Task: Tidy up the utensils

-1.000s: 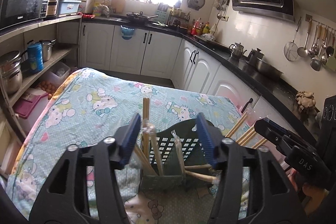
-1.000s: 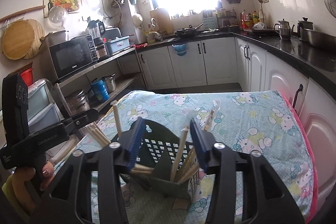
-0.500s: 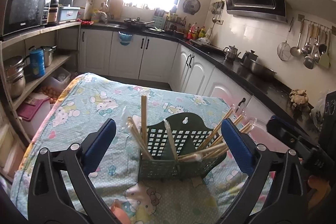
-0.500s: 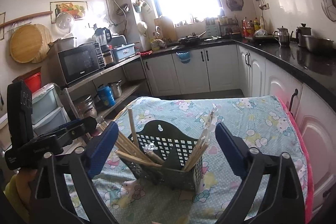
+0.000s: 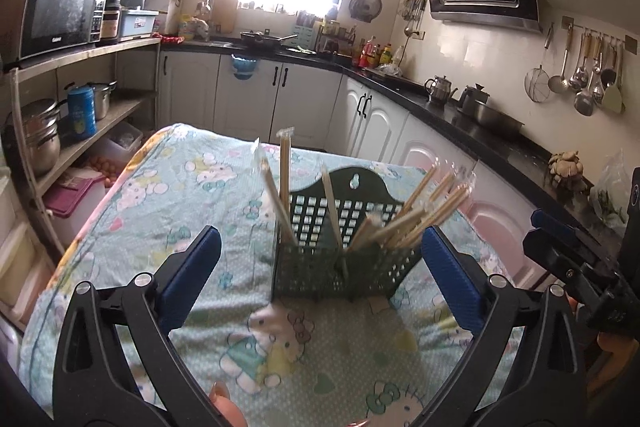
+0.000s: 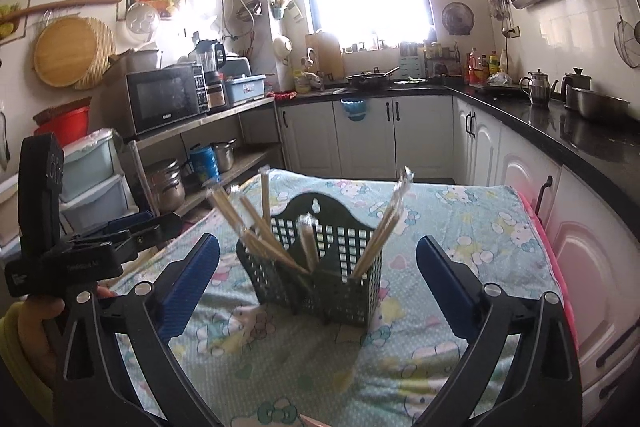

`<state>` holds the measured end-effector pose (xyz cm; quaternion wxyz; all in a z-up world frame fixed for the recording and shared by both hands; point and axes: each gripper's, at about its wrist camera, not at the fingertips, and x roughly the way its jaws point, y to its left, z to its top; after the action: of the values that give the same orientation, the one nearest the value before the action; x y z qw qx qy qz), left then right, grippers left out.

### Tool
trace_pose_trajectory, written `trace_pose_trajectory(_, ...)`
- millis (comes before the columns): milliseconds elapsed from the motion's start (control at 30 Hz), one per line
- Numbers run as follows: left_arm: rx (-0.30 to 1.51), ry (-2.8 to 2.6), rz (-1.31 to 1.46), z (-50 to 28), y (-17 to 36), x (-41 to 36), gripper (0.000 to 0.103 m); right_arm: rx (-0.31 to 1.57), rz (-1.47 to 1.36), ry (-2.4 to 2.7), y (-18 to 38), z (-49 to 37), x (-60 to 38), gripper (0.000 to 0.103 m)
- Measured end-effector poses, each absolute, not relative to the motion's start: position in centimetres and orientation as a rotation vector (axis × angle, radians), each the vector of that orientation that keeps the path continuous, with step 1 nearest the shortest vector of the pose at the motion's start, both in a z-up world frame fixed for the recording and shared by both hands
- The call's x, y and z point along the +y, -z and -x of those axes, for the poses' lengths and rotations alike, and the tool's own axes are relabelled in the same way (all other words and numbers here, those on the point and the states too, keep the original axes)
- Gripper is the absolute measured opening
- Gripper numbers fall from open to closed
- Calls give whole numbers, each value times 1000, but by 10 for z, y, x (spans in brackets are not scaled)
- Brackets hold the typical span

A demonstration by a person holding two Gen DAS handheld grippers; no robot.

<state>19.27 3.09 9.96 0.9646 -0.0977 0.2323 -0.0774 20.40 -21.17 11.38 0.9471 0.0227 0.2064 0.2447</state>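
Observation:
A dark green slotted utensil basket [image 5: 344, 267] [image 6: 320, 283] stands upright on the table's cartoon-cat cloth [image 5: 160, 211]. Several wooden chopsticks in clear sleeves [image 5: 416, 211] [image 6: 380, 227] lean out of its compartments, and more stand on its left side [image 5: 284, 179]. My left gripper [image 5: 320, 239] is open, short of the basket, with nothing touching its blue pads. My right gripper [image 6: 317, 241] also sits back from the basket; its jaws are opening, wide apart, and hold nothing.
Shelves with pots and a blue can [image 5: 82, 111] line the left. White cabinets under a black counter [image 5: 500, 143] run along the back and right, close to the table's pink right edge [image 6: 548, 247]. A fingertip [image 5: 224, 403] shows at the bottom.
Both grippers went from half shut over the basket to wide open and drew back from it. The chopsticks stay in the basket, which looks smaller and farther now.

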Motion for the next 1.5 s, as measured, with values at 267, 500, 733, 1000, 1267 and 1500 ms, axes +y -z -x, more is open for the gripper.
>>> trace_pose_trajectory(267,497,156,180,-169,-75,29,92,425,-22,-504,-92,-177,-208,96)
trace_pose_trajectory(500,538,160,178,-160,-49,25,92,465,-1,-500,-63,-160,-205,96)
trace_pose_trajectory(733,541,147,169,-148,-27,20,92,460,-3,-499,-43,-145,-203,96)
trace_pose_trajectory(1000,503,126,164,-135,-12,21,92,427,-10,-434,-25,-131,-205,97)
trace_pose_trajectory(1267,438,108,124,-126,-4,17,92,329,-14,-382,-17,-115,-212,97)
trace_pose_trajectory(1500,397,116,112,-122,4,16,92,254,3,-367,-10,-100,-213,97)
